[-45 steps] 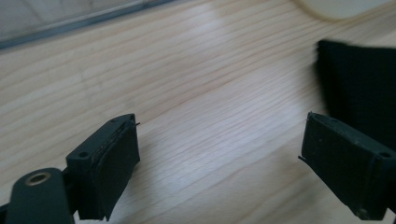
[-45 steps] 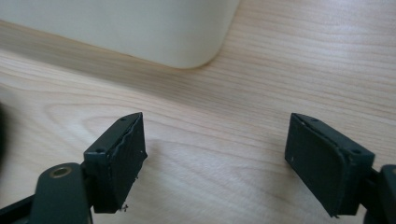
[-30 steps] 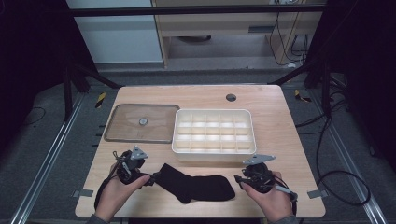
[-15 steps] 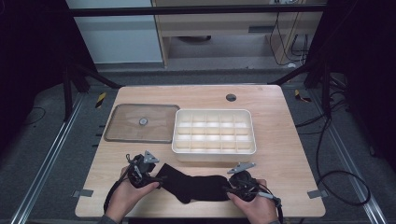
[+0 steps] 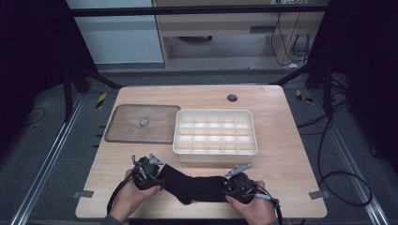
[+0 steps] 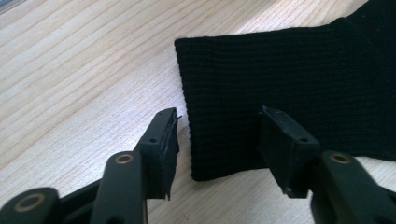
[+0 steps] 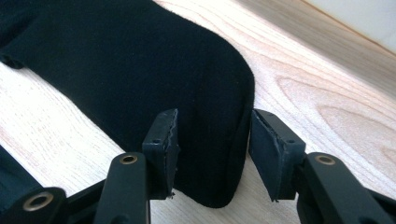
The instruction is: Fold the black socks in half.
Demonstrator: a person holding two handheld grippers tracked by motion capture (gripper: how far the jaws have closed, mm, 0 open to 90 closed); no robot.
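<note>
Now | both grippers (left [image 5: 162, 180], right [image 5: 224, 187]) lower | straddling sock [image 5: 192, 186] ends

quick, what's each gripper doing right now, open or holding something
Left gripper: open, fingers just been closing, straddling the cuff end of the black knitted sock, not pressing yet.
Right gripper: open, fingers astride the sock's toe end, no clear clamp.
</note>
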